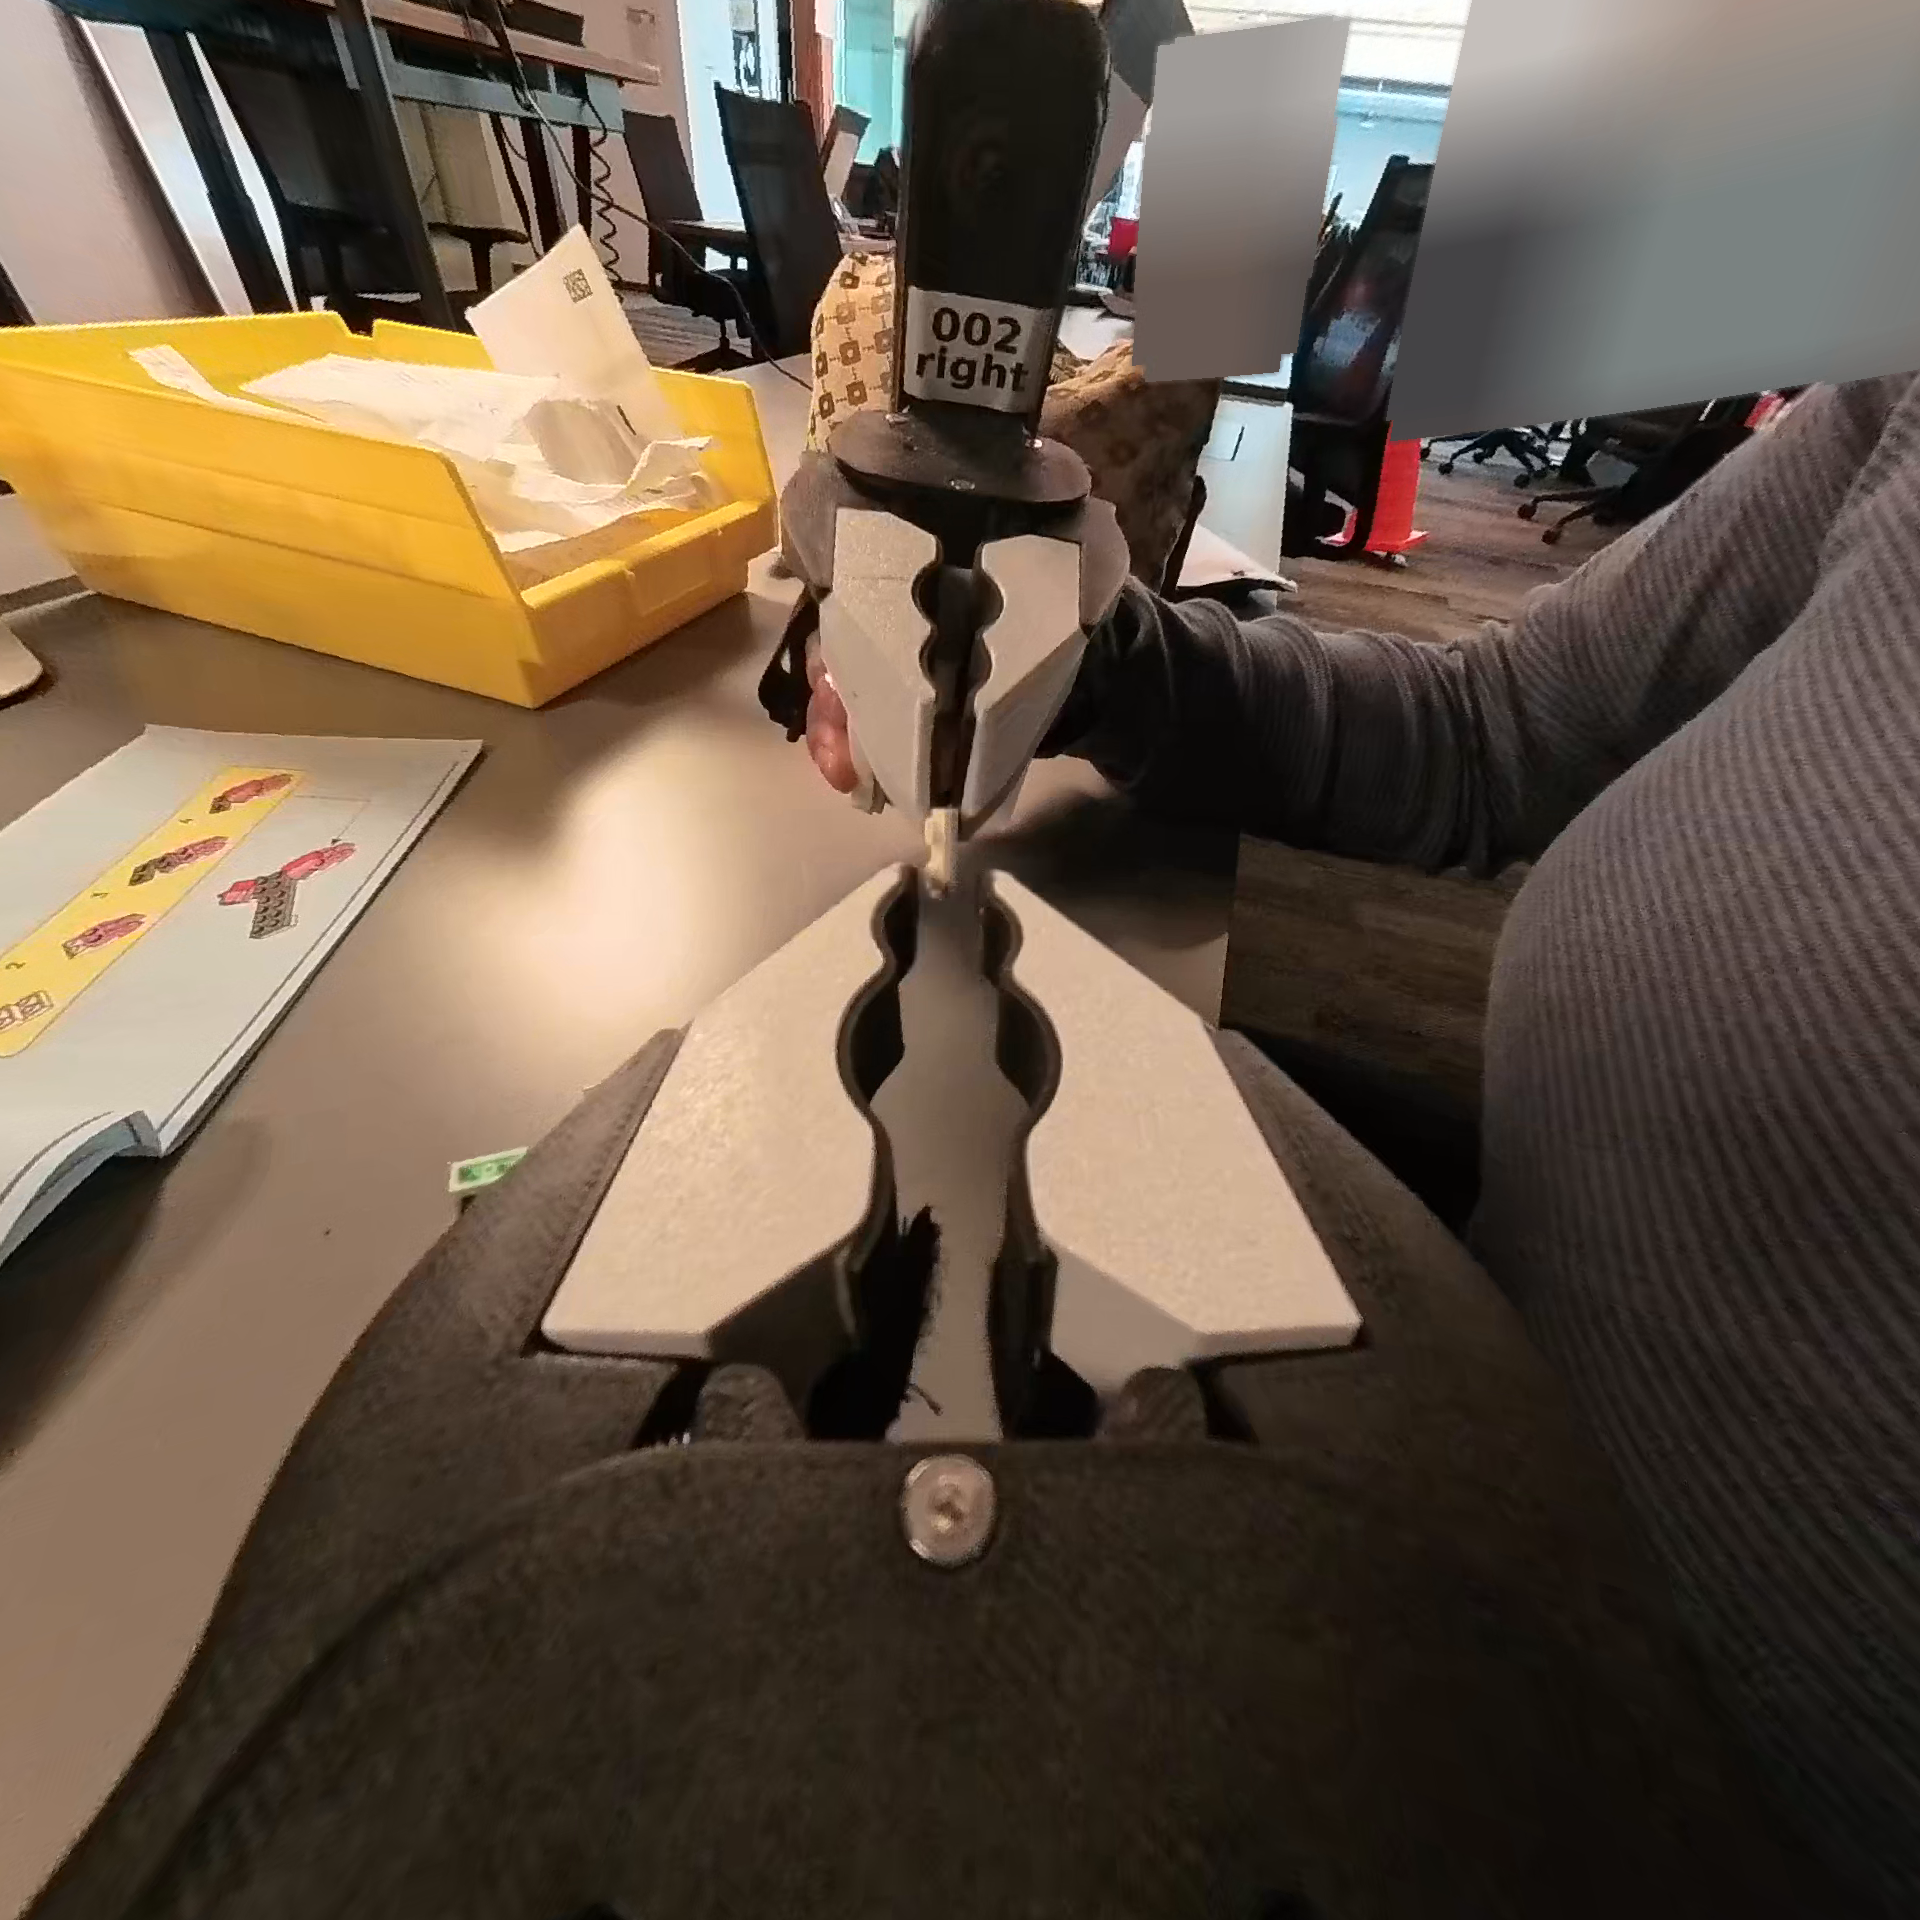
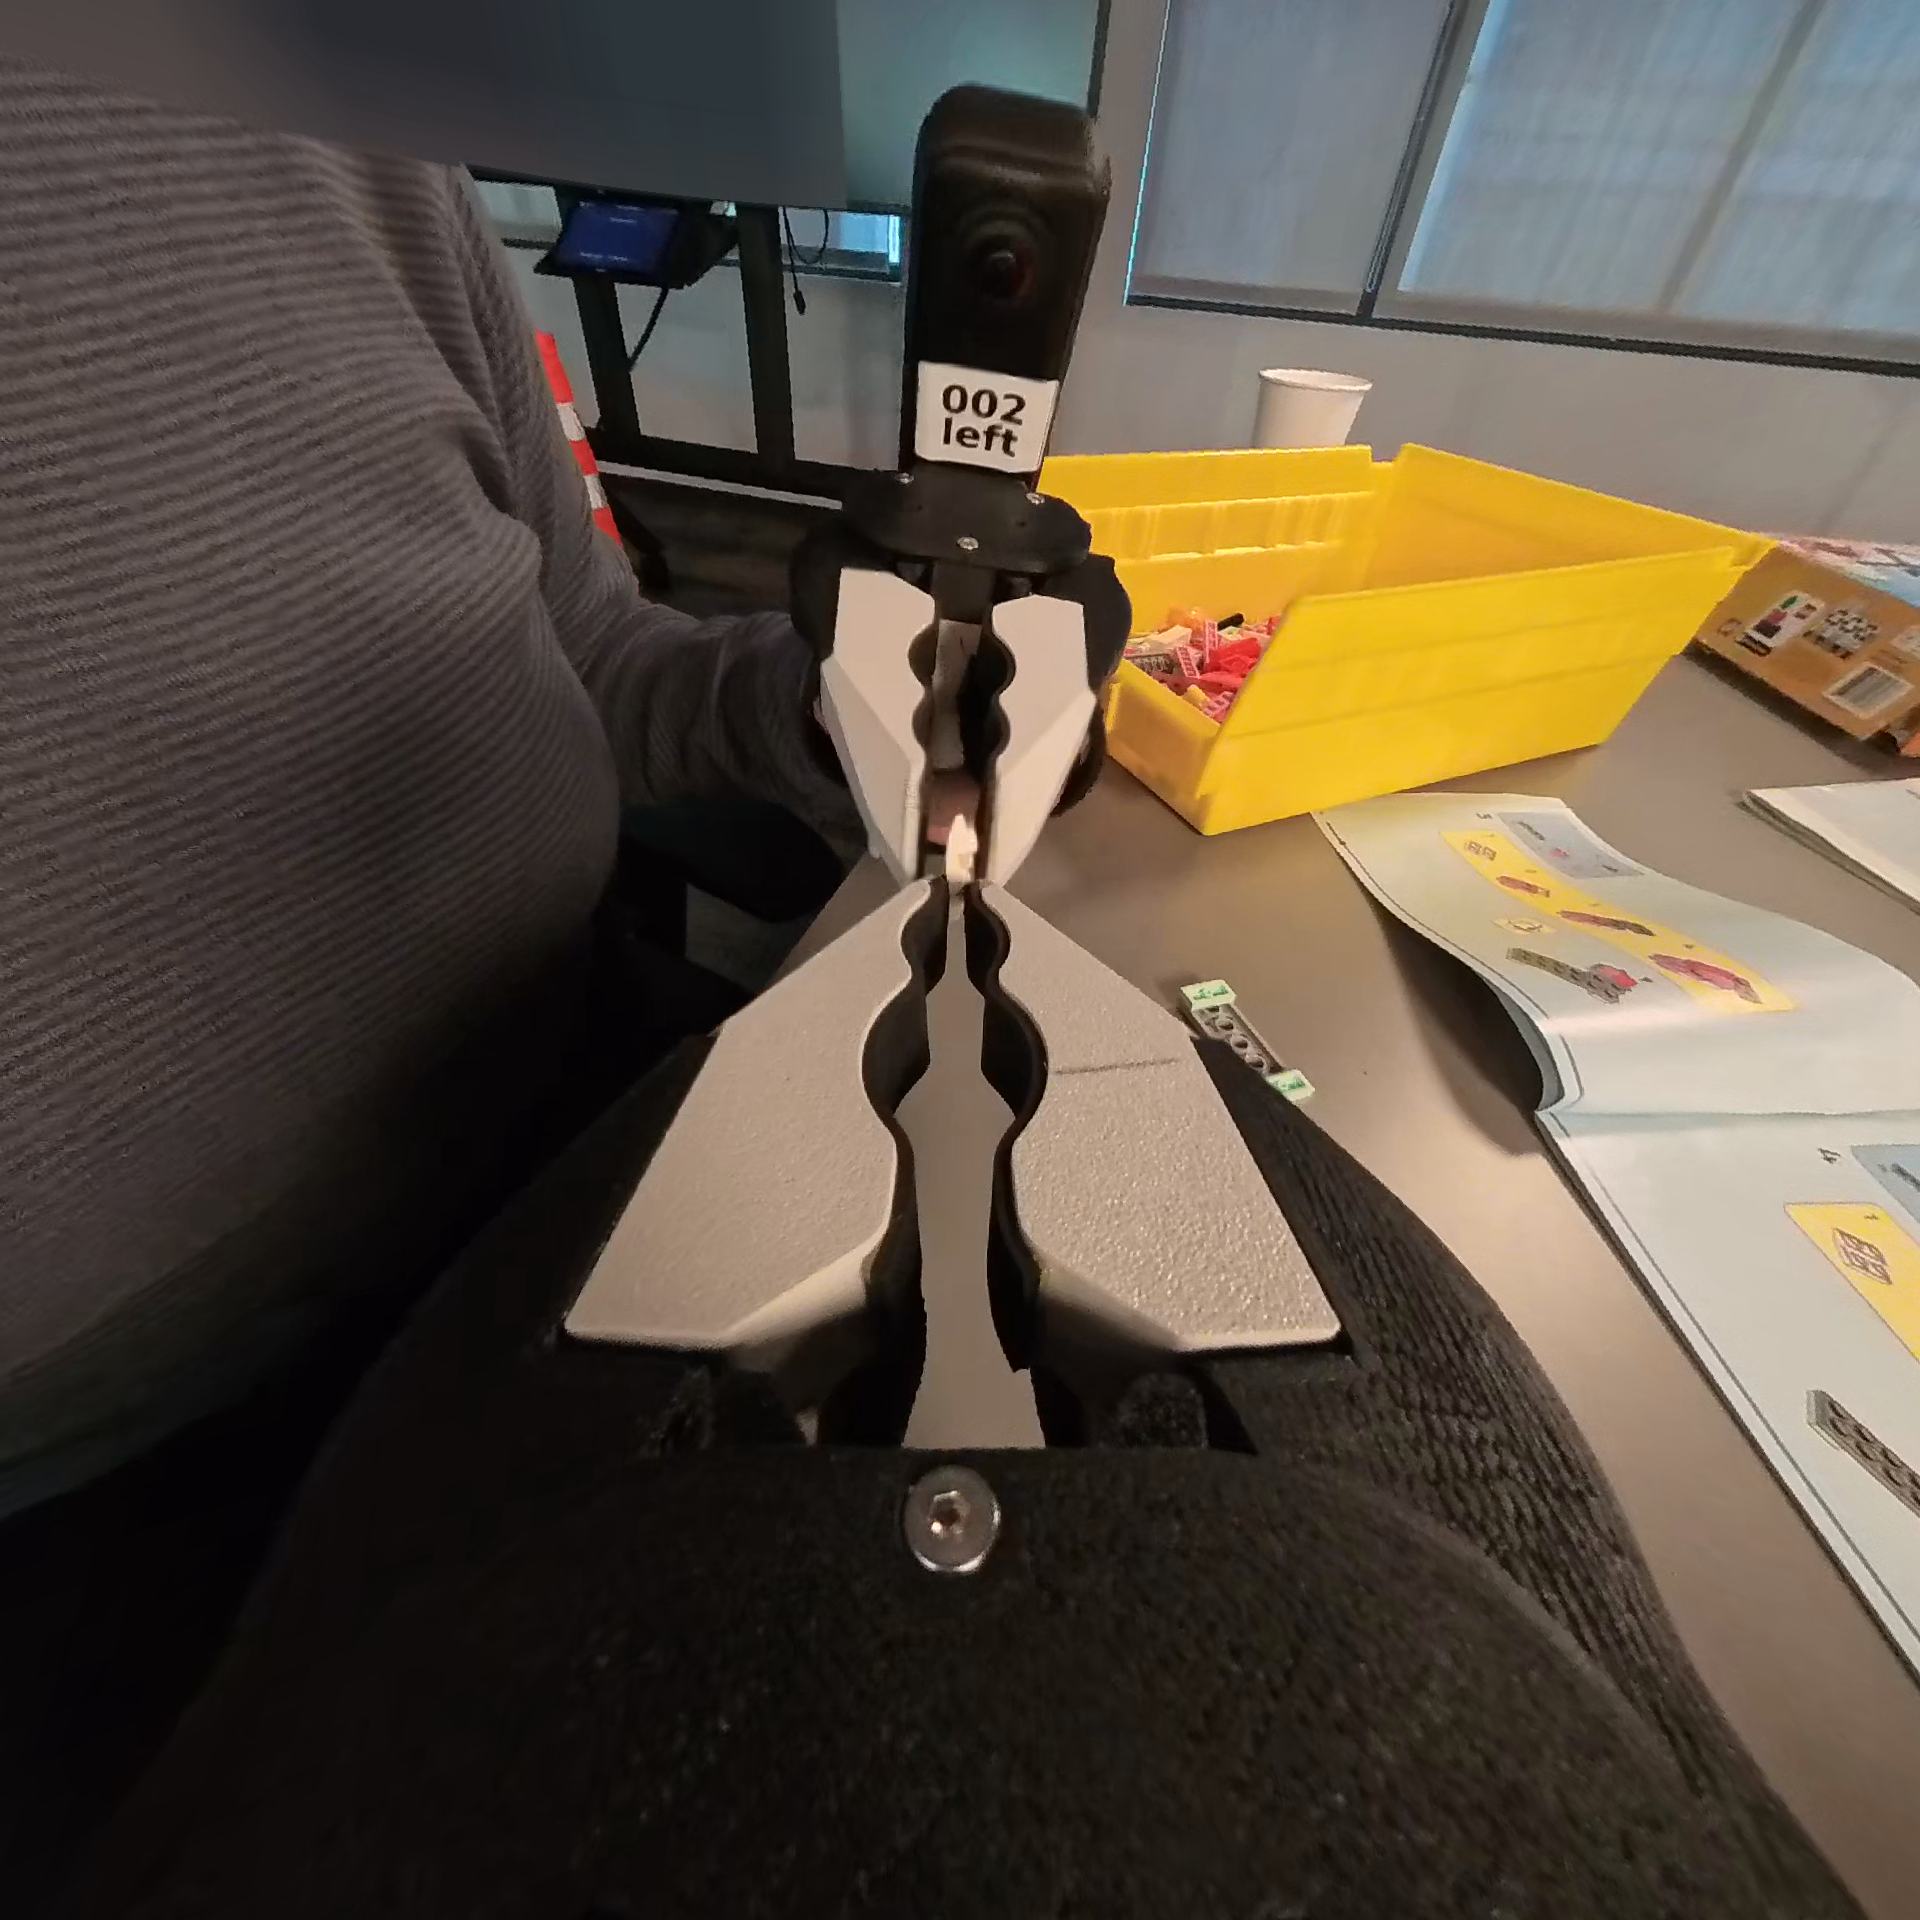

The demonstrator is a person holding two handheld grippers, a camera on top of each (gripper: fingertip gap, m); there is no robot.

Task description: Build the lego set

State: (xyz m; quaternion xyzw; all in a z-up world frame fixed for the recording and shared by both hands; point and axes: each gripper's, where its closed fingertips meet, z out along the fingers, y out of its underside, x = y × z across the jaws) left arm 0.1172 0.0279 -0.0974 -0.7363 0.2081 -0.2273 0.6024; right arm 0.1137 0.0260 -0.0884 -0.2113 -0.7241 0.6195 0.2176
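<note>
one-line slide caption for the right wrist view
Two tongs meet tip to tip over a small white piece, yellow bin behind.

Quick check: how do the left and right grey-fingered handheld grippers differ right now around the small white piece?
The right gripper has its jaws closed on one end of the small white piece. The left gripper has jaws standing wider than the piece. The right grips it, while the left only has the other end between its tips, with a gap on one side. Both meet tip to tip above the grey table.

The two grippers meet tip to tip over the table (image 1: 623, 852), a small piece (image 1: 940, 852) seemingly between them.
</note>
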